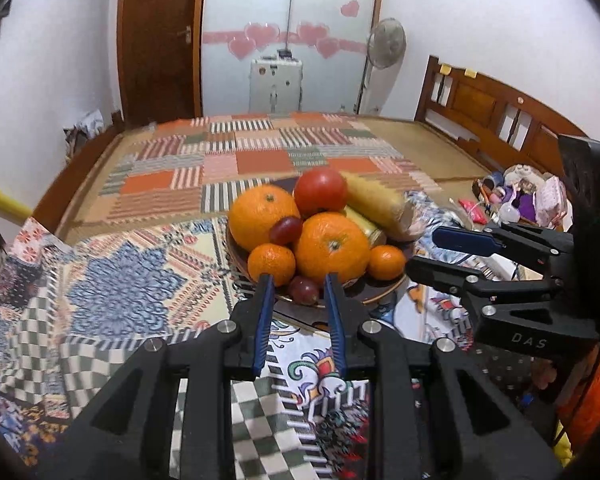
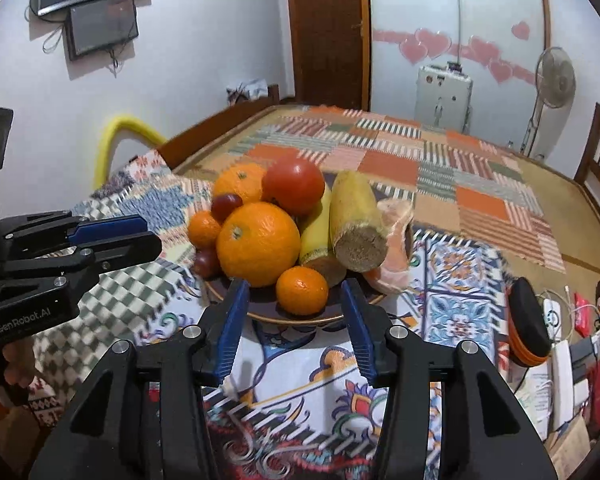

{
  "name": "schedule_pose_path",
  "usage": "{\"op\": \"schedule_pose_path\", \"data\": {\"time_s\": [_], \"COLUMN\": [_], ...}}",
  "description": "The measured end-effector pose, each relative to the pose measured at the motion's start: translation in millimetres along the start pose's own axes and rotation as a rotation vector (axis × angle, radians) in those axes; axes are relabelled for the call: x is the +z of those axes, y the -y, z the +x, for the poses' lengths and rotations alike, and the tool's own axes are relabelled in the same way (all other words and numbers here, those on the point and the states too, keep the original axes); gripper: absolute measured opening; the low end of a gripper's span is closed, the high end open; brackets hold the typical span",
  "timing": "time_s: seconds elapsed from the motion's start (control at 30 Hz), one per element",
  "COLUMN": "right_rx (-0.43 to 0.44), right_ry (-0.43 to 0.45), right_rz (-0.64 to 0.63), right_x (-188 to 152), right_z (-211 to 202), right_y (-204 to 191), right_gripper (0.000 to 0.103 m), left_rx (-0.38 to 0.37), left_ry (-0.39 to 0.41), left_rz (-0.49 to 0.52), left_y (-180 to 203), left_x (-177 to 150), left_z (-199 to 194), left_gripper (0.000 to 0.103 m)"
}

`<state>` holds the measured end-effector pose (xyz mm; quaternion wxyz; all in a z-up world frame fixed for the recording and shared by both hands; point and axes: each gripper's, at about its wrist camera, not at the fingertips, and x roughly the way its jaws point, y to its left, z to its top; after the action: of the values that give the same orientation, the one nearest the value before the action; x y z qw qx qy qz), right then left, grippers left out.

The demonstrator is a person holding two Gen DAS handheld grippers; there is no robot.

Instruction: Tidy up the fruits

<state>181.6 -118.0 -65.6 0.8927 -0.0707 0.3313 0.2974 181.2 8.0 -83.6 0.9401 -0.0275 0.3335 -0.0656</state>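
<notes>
While your left gripper [image 1: 298,280] hovers at the near rim of the fruit plate [image 1: 380,294], its blue-padded fingers stand apart with nothing between them — they frame a dark red grape [image 1: 303,290] at the plate's front edge without touching it. Your right gripper [image 2: 294,292] is spread wider, also empty, its fingers flanking a small tangerine [image 2: 302,290] that sits at the front of the same plate [image 2: 324,316]. Each gripper shows in the other's view, off to the side, pointing at the pile.

Just behind the small fruit you have a large orange [image 2: 258,244], with another tangerine [image 2: 204,229] and a second grape [image 2: 226,206] to its left. To the right of the big orange lie a yellow banana [image 2: 316,232] and a thicker cut banana [image 2: 354,224], its flat cut end facing you. On top of the heap rests a red tomato [image 2: 293,186], with a second large orange [image 2: 238,182] beside it at the back.

The plate stands on a patterned cloth [image 2: 300,380] — beyond it stretches a patchwork bed cover [image 2: 440,160], then a wooden door [image 2: 328,32] and a standing fan [image 2: 554,80] against the far wall.
</notes>
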Motion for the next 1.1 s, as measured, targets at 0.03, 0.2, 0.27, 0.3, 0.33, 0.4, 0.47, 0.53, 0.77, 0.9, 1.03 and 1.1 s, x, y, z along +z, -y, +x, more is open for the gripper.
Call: {"op": "schedule_pose_path", "data": {"time_s": [0.03, 0.2, 0.27, 0.3, 0.33, 0.4, 0.47, 0.53, 0.77, 0.9, 1.03, 1.1], "right_rx": [-0.002, -0.018, -0.029, -0.036, -0.044, -0.062, -0.073, -0.083, -0.132, -0.162, -0.181, -0.189], "right_ry": [0.025, 0.145, 0.197, 0.227, 0.253, 0.312, 0.362, 0.404, 0.49, 0.523, 0.539, 0.546], "right_rz": [0.003, 0.006, 0.004, 0.002, 0.001, 0.001, 0.003, 0.004, 0.005, 0.01, 0.015, 0.02], "right_x": [1, 8, 10, 11, 11, 10, 8, 5, -10, -15, -18, -19], "right_z": [-12, -71, -96, -109, -121, -145, -165, -182, -205, -210, -218, -219], "right_y": [-2, -17, -24, -29, -33, -42, -50, -61, -82, -84, -84, -84], "right_gripper": [0.044, 0.045, 0.044, 0.044, 0.045, 0.045, 0.045, 0.045, 0.063, 0.079, 0.085, 0.09], "left_rx": [-0.001, 0.011, 0.008, 0.011, 0.014, 0.029, 0.037, 0.045, 0.074, 0.103, 0.111, 0.109], "left_ry": [0.017, 0.116, 0.164, 0.191, 0.215, 0.272, 0.314, 0.355, 0.459, 0.497, 0.513, 0.52], "left_rz": [-0.001, -0.003, -0.002, 0.0, 0.004, 0.018, 0.03, 0.044, 0.061, 0.06, 0.058, 0.049], "left_y": [2, 13, 20, 23, 26, 34, 40, 49, 64, 65, 67, 66], "left_x": [1, 6, 7, 7, 6, 3, 1, -5, -21, -28, -34, -37], "left_z": [-9, -62, -89, -103, -115, -141, -160, -180, -224, -235, -241, -244], "left_gripper": [0.026, 0.026, 0.026, 0.026, 0.026, 0.026, 0.026, 0.026, 0.057, 0.073, 0.087, 0.092]}}
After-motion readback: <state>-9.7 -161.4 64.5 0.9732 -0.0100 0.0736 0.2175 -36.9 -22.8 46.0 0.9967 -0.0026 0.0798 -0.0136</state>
